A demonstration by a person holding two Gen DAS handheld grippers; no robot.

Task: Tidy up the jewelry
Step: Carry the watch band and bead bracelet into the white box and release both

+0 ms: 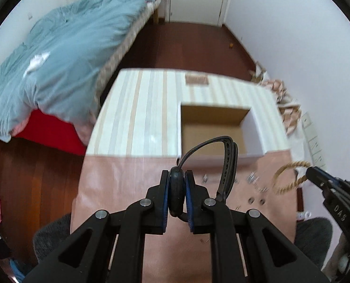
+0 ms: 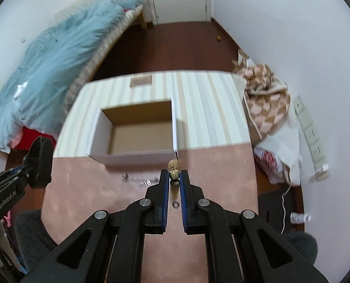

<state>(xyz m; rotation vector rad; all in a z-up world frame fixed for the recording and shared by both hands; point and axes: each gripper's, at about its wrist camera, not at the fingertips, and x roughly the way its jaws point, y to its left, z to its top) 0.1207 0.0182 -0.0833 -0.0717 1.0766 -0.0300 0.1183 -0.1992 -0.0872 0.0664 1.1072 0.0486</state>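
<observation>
My left gripper (image 1: 177, 176) is shut on a black watch (image 1: 176, 188); its strap (image 1: 229, 162) loops up in front of the open cardboard box (image 1: 212, 127) on the table. My right gripper (image 2: 174, 174) is shut on a beaded bracelet (image 2: 174, 174) of speckled tan beads, held above the pink cloth just before the box (image 2: 137, 129). In the left wrist view the right gripper (image 1: 310, 173) holds the bracelet (image 1: 288, 176) as a tan ring at the right. The left gripper (image 2: 39, 162) shows at the left of the right wrist view.
Small silver jewelry pieces (image 1: 255, 188) lie scattered on the pink cloth (image 2: 137, 181). A striped cloth (image 1: 139, 113) covers the far table half. A bed with a blue duvet (image 1: 57, 59) stands left. A bag with a checked cloth (image 2: 269, 94) sits right.
</observation>
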